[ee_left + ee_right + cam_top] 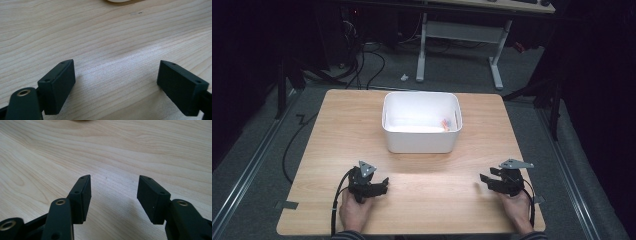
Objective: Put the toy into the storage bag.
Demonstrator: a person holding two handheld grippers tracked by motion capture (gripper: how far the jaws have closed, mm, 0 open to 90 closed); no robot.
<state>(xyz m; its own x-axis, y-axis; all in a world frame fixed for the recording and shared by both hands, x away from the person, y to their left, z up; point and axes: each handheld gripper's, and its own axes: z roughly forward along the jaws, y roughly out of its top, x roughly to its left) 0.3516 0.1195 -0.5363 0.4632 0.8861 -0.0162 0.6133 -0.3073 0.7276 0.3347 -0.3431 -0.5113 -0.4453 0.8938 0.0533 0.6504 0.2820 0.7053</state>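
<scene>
A white bin stands at the middle back of the wooden table, with a small orange item at its right inner wall. My left gripper rests low over the table near the front left, held by a hand. In the left gripper view its jaws stand wide apart, left gripper open over bare wood. My right gripper sits near the front right, also in a hand. The right gripper is partly open, with nothing between its pads.
Beyond the table's far edge lie cables on grey carpet and the white legs of a desk. A metal rail runs along the floor at the left. Bare wood lies between the two grippers.
</scene>
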